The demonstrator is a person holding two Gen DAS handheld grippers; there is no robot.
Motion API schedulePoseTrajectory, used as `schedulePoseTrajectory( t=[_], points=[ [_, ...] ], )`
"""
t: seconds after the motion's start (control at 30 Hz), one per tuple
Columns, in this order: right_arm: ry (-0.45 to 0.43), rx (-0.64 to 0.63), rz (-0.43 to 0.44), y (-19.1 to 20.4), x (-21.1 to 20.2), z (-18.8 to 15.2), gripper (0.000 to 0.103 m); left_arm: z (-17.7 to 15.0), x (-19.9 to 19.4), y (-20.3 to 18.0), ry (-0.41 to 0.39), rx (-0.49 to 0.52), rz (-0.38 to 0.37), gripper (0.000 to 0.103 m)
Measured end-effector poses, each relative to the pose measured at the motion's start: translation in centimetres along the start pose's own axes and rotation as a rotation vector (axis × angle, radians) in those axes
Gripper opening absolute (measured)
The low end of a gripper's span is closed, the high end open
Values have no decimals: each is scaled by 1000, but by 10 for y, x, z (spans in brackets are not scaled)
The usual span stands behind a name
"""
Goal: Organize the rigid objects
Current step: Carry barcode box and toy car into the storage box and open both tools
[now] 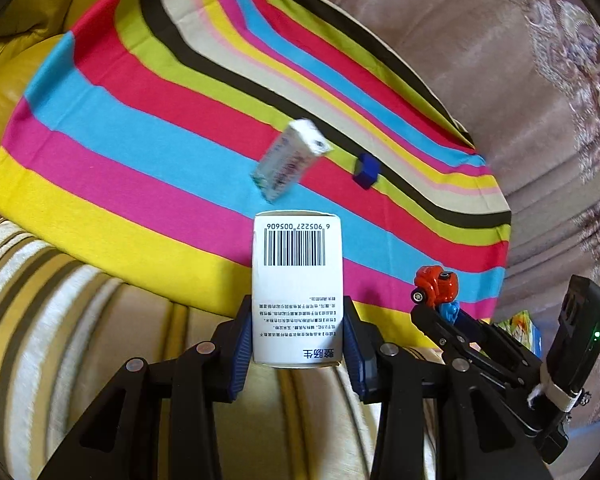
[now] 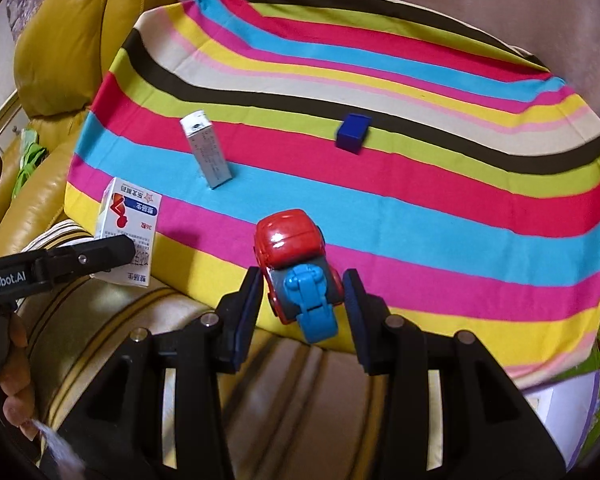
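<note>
One blurred slim box (image 1: pixel 290 160) defies reading.

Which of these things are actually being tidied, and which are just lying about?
Being tidied:
- white box, held in left tool
- toy car, held in right tool
- slim box and blue block, on the striped cloth

Lying about:
- yellow cushion
- green packet

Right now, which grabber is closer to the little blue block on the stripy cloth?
It's close, probably the right. The right gripper, holding the toy car, points toward the blue block. The left gripper, holding the white box, is off to its side.
</note>
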State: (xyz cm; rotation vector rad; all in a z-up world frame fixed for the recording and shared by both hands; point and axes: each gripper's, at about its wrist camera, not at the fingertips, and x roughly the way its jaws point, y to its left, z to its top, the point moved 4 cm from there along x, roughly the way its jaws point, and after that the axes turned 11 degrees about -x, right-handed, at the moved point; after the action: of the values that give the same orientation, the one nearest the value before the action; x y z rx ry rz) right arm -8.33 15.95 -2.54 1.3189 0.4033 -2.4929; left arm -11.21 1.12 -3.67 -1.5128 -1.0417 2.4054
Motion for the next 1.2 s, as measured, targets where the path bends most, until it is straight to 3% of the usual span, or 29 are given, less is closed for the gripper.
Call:
schedulePoseTrajectory(
  t=[0.77,1.2],
  points=[
    [-27,215,-112,-85,-68,-86,45,-62,21,-95,114,225,-82,41],
    [-3,383,-277,-155,-115,-164,45,-121,43,-169,229,435,-163,41]
  ],
)
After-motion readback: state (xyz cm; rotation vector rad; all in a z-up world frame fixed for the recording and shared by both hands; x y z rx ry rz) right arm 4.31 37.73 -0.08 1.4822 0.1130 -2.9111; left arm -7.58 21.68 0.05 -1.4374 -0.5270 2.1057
